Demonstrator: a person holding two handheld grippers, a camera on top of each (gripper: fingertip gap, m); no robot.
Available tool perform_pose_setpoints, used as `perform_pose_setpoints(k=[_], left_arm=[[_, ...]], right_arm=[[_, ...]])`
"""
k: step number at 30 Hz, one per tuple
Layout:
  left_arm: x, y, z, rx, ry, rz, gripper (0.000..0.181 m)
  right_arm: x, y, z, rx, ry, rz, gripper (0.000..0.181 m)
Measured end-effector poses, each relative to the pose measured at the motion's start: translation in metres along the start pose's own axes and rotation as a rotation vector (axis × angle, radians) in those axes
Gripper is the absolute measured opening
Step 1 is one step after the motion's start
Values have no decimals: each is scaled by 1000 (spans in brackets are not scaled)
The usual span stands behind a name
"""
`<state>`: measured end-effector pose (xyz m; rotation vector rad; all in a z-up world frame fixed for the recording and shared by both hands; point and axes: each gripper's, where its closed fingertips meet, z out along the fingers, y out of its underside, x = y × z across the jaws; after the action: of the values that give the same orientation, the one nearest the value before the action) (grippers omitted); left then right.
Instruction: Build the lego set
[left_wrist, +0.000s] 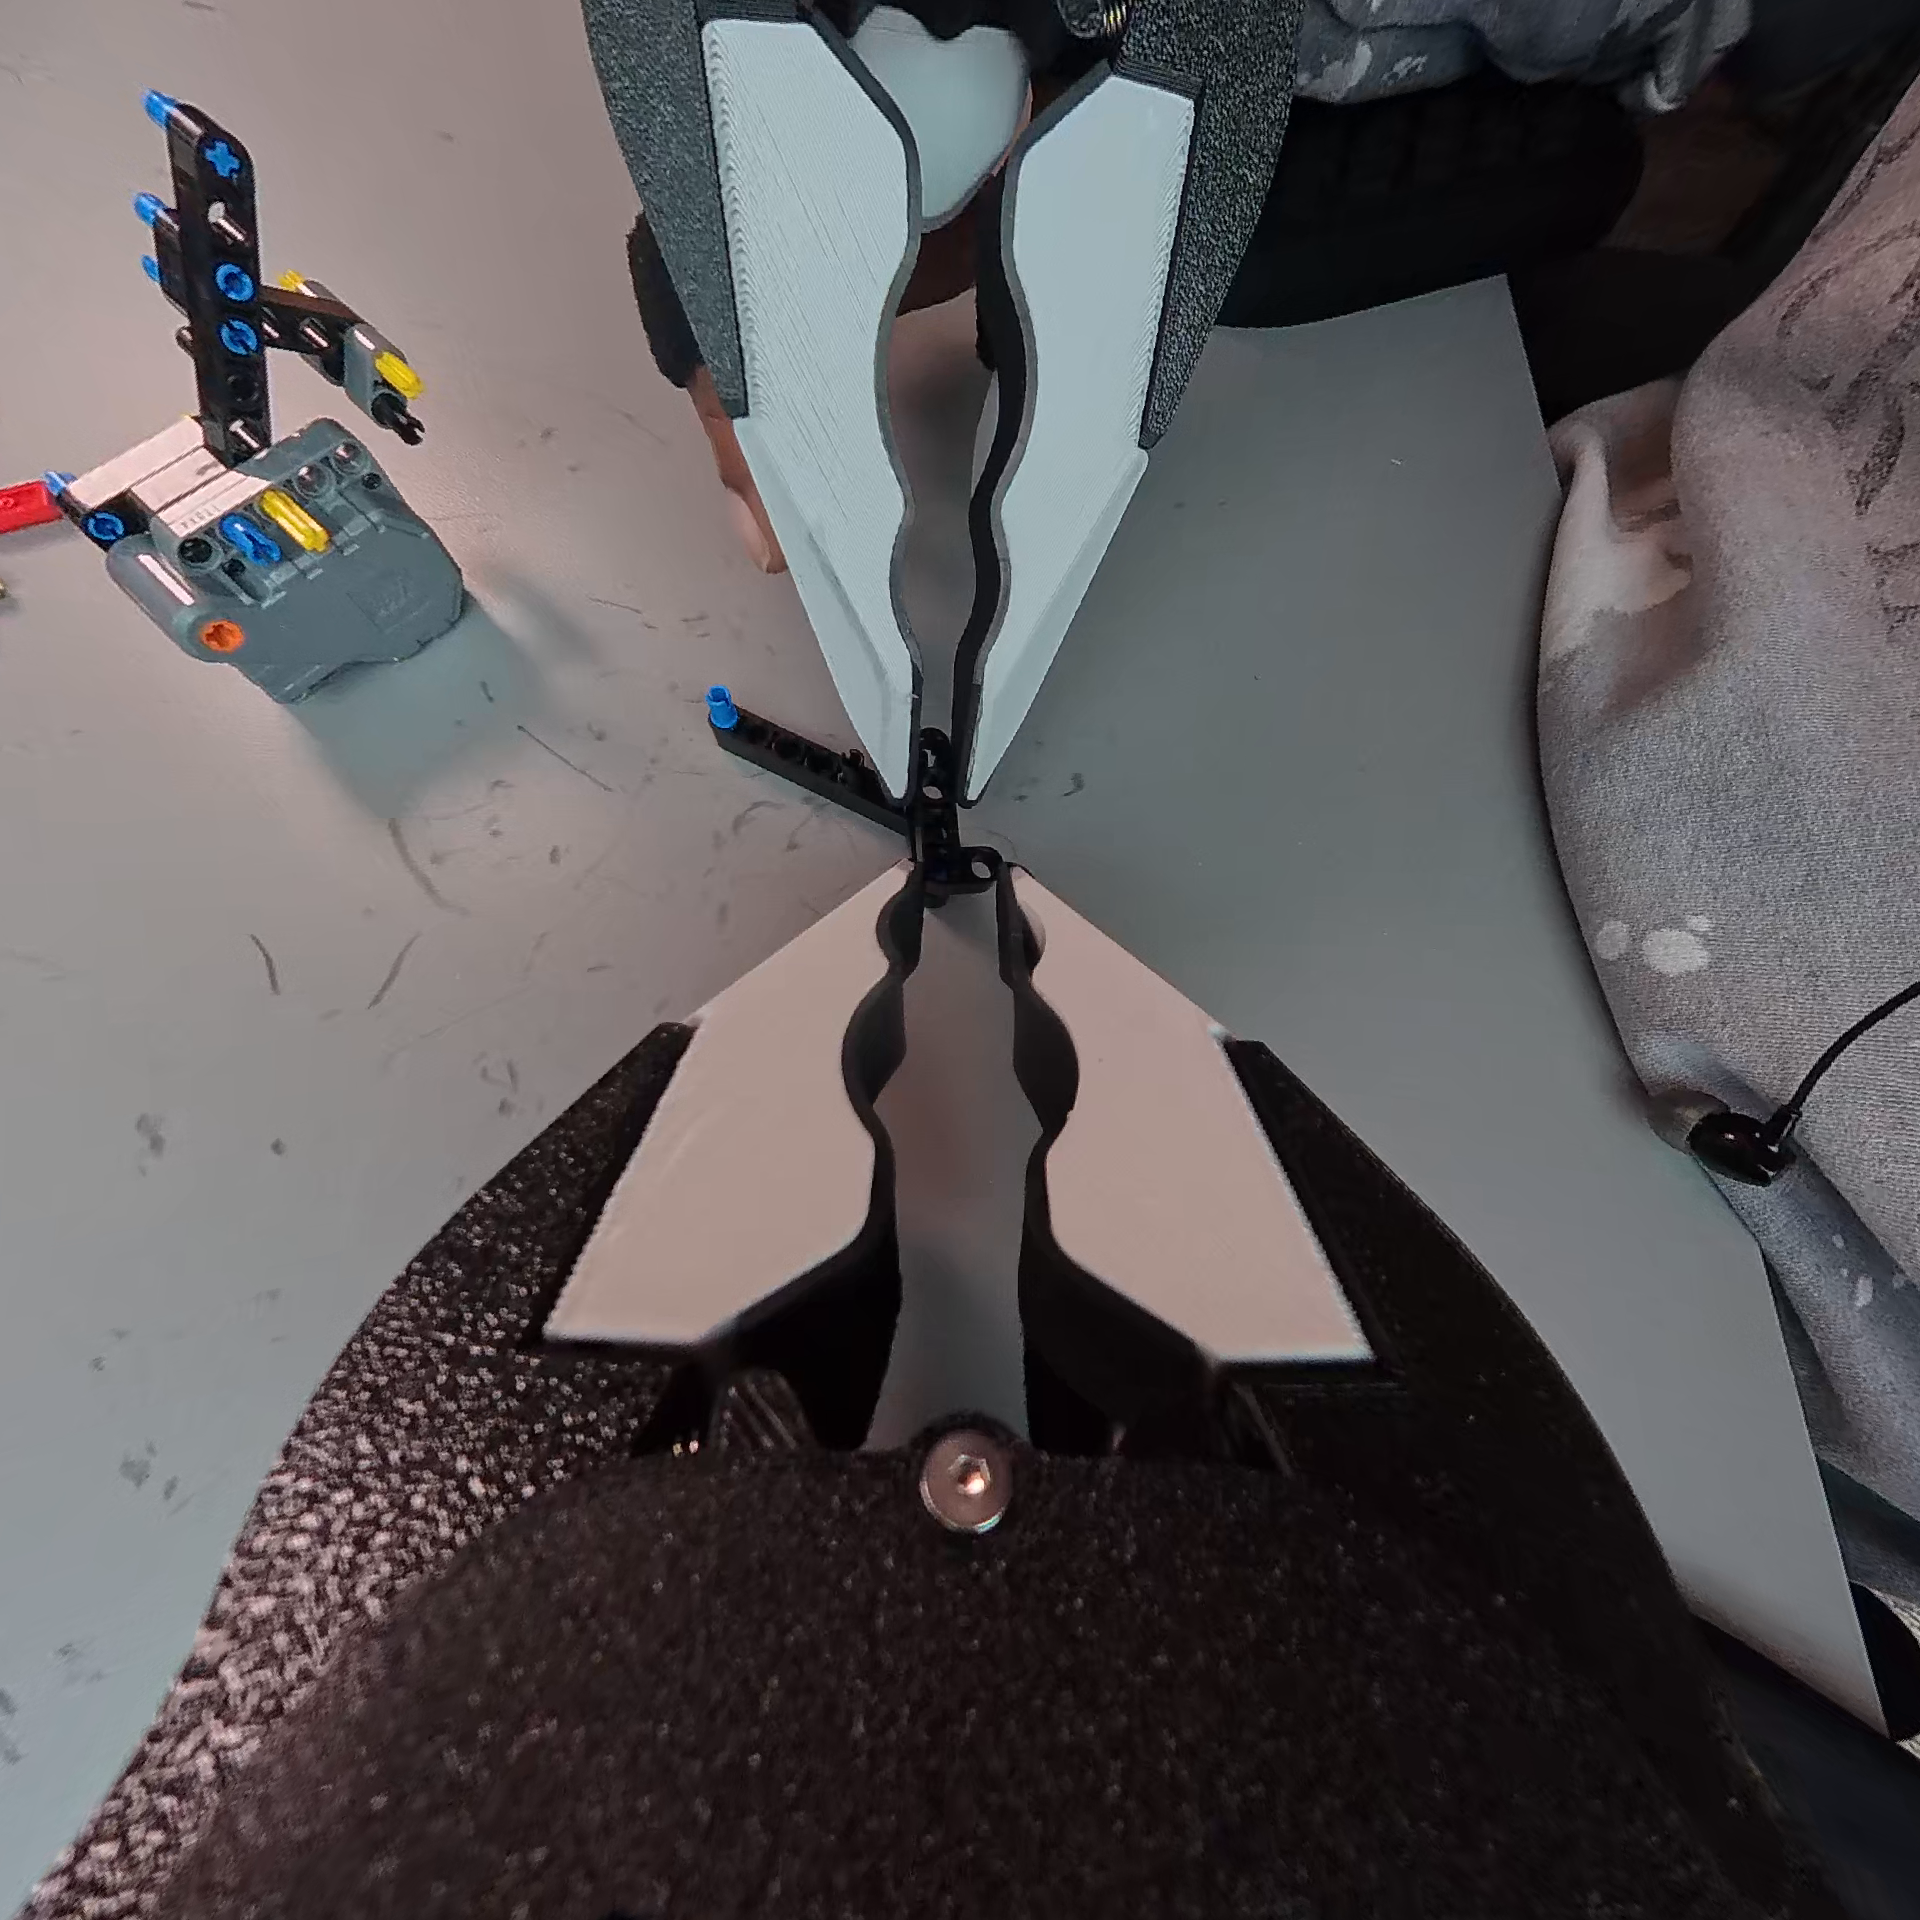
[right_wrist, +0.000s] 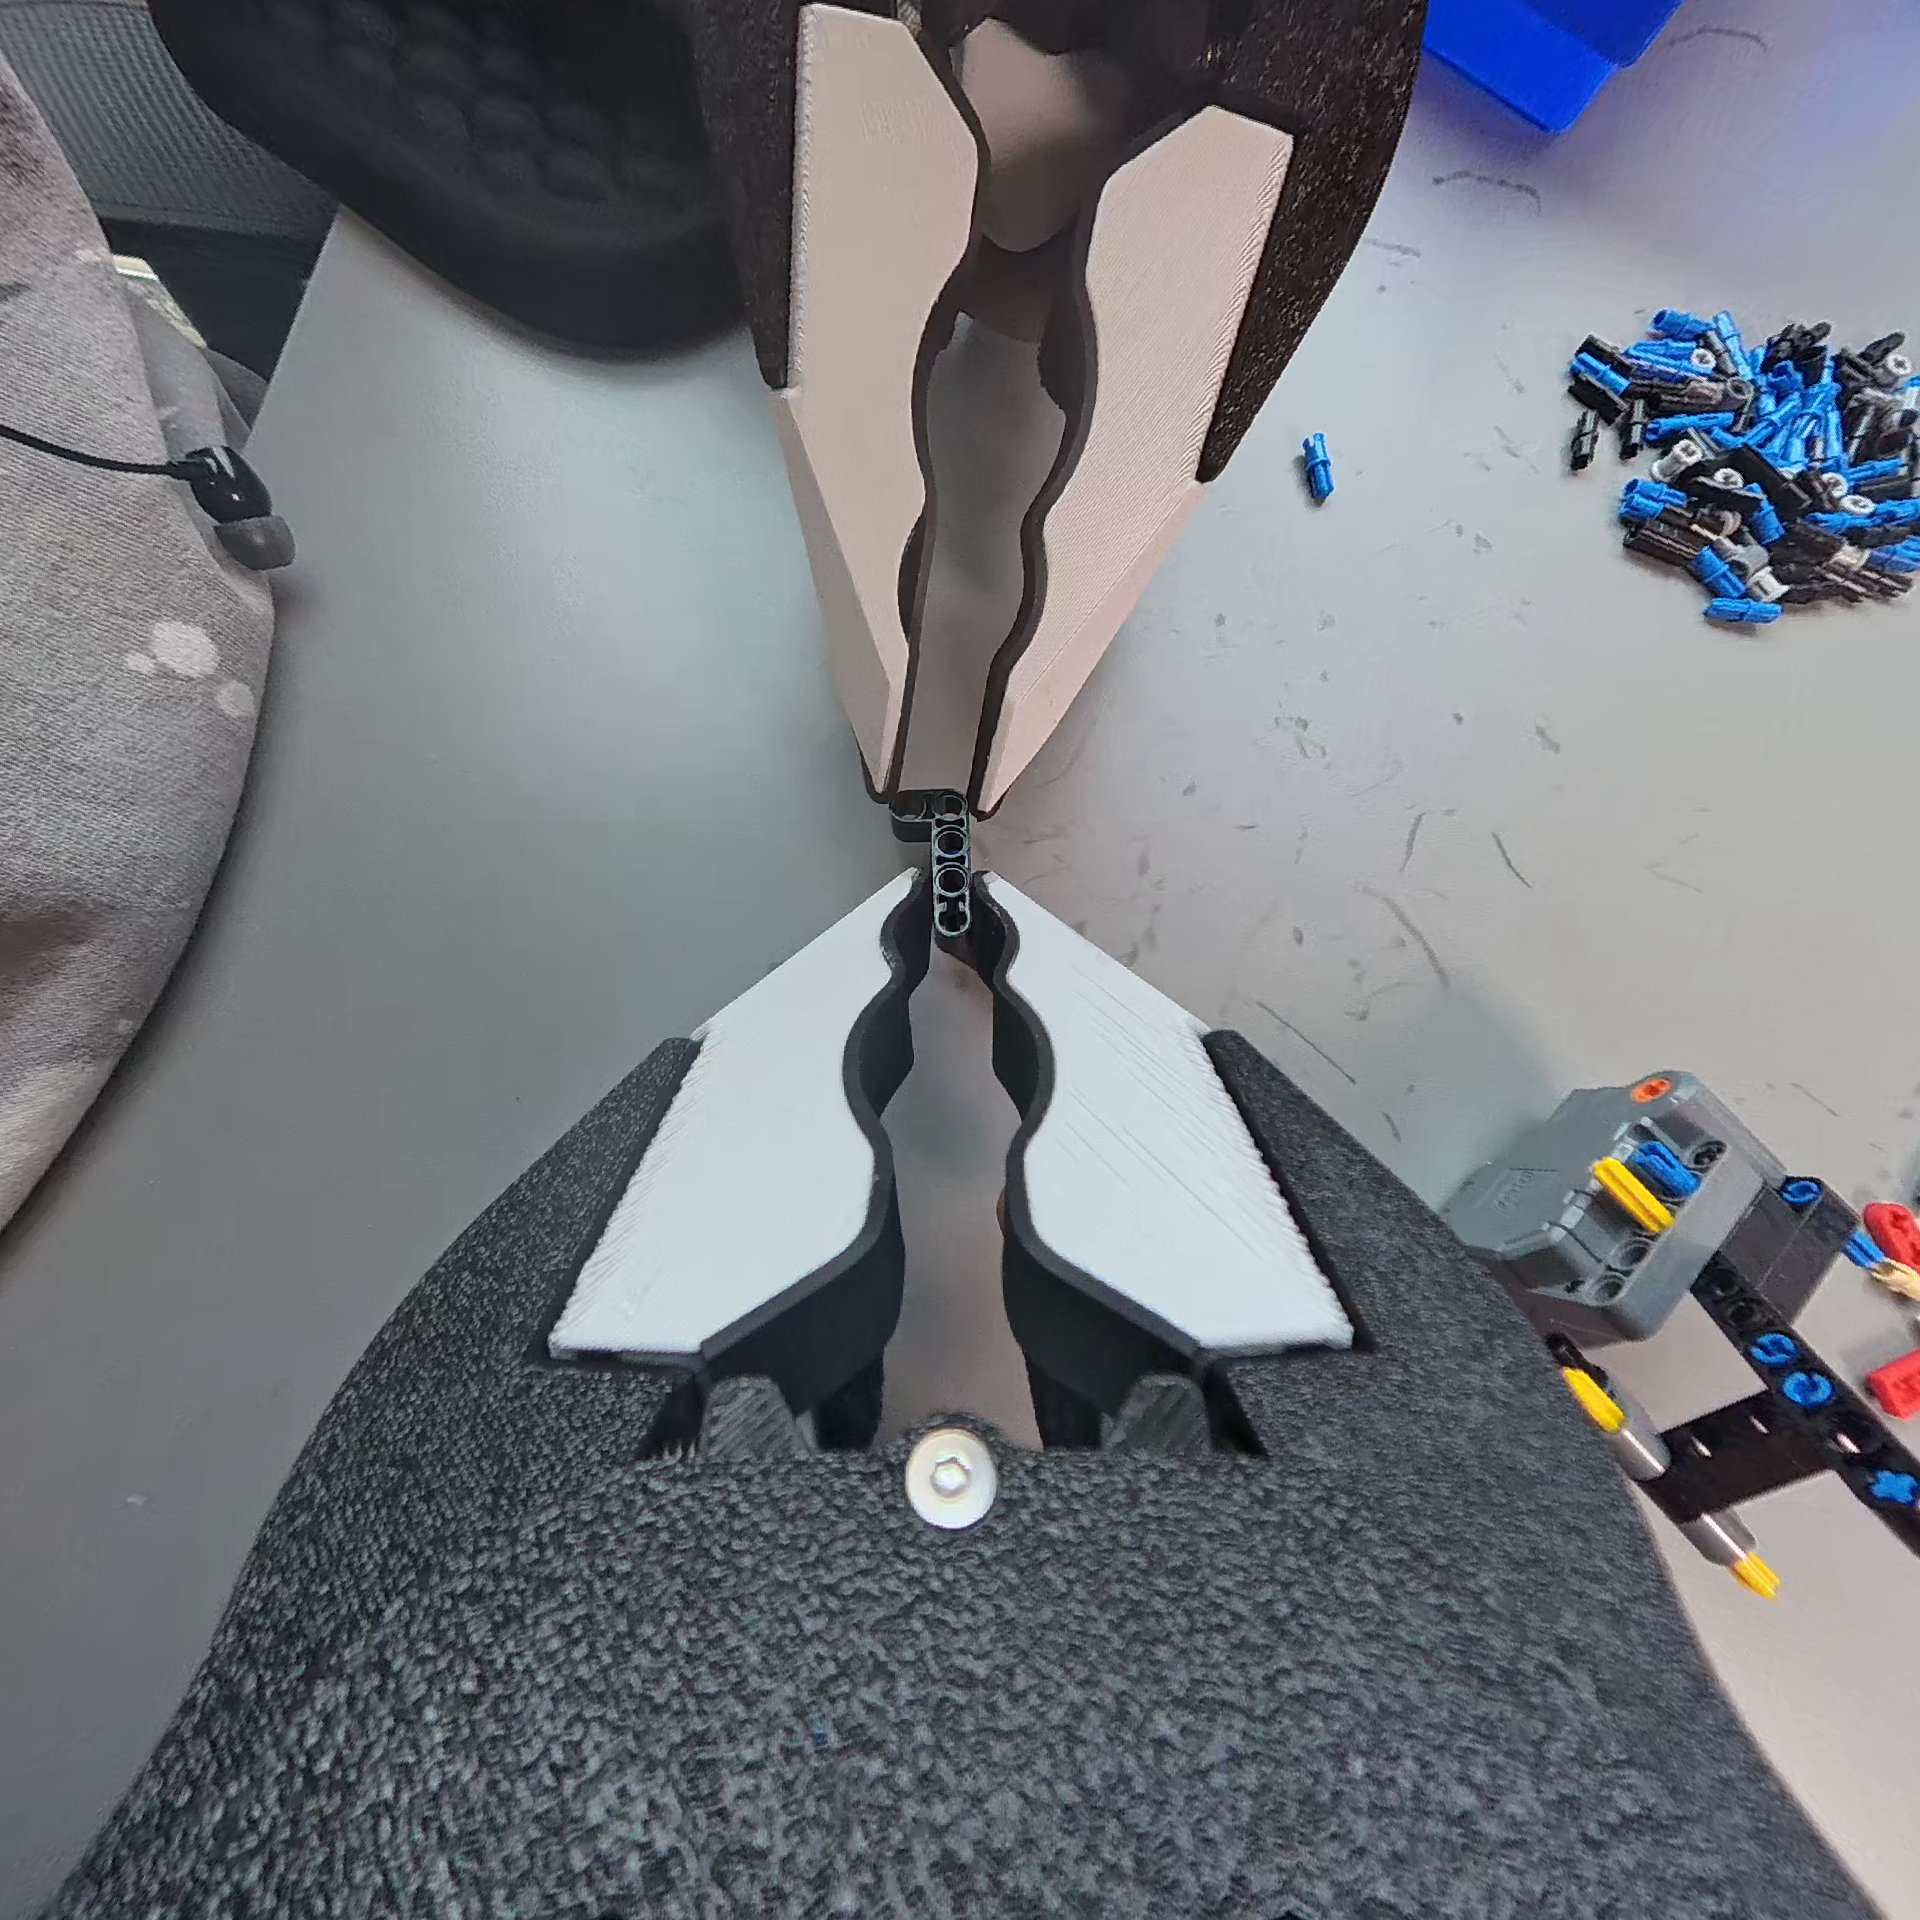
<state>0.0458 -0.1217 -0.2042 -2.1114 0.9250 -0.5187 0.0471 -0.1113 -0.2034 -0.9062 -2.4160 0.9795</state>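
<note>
A small black L-shaped beam (right_wrist: 948, 862) is held over the grey table between the two grippers, which meet tip to tip. My right gripper (right_wrist: 950, 881) is shut on its long leg. My left gripper (left_wrist: 963, 875) is shut on its short end (left_wrist: 951, 857), and it comes in from above in the right wrist view (right_wrist: 932, 798). In the left wrist view a longer black beam (left_wrist: 800, 758) with a blue pin (left_wrist: 719, 707) at its far end runs left from the meeting point, beside the right gripper (left_wrist: 940, 774).
A grey motor block with black beams and blue and yellow pins stands on the table (left_wrist: 301, 582), also in the right wrist view (right_wrist: 1621, 1226). A pile of blue and black pins (right_wrist: 1756, 468), a lone blue pin (right_wrist: 1317, 468), a blue bin (right_wrist: 1538, 52). Person's grey clothing (left_wrist: 1766, 727) at the table edge. My left and right fingertips are right by each other.
</note>
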Motion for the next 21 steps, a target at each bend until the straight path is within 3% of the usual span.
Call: perform_pose_setpoints(k=[21], left_arm=[[3, 3, -3, -18, 21, 2, 17]], right_arm=[[-2, -2, 5, 17, -8, 33, 7]])
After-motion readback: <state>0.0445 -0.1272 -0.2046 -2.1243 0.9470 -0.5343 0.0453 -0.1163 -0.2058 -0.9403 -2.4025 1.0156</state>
